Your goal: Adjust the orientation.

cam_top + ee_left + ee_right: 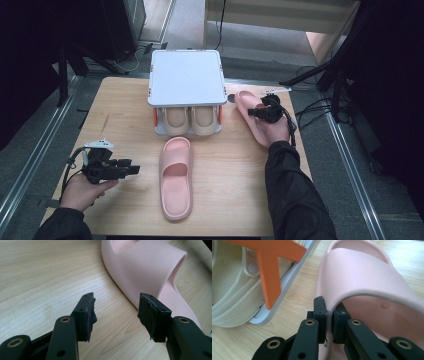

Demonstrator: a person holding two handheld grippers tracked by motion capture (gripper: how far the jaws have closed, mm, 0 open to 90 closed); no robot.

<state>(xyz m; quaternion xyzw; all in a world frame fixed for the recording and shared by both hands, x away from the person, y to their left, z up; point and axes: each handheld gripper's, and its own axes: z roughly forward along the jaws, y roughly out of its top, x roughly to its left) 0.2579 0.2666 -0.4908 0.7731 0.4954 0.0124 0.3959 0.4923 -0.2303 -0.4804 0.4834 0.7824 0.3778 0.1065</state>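
I have the right gripper (261, 113) at about two o'clock on the table (120, 130), its jaws pinched on the edge of the right slipper's (252, 117) strap. In the right gripper view one jaw sits outside the strap (367, 272) and one inside, under its arch, with the foam wall clamped between them. That slipper lies flat just beside the rack (186, 92), which stands at twelve o'clock with a beige pair (190, 121) on its lower shelf under a white lid.

The left gripper (131, 169) waits at eight o'clock, jaws apart and empty, pointing toward the second slipper (175, 177) at six o'clock. In the left gripper view that slipper (147, 267) is near but not touched, as far as I can judge from this low angle.

Both look like moulded foam: light, soft and springy, with a matte skin that should not slide in the pads. The strap is the best place to take hold, since it stands clear of the sole and gives a wall thin enough to pinch. I expect it to flex and let the heel droop when lifted by one edge, so I would grip well in from the rim and lift slowly. Nothing here seems fragile, though a hard squeeze may dent the foam
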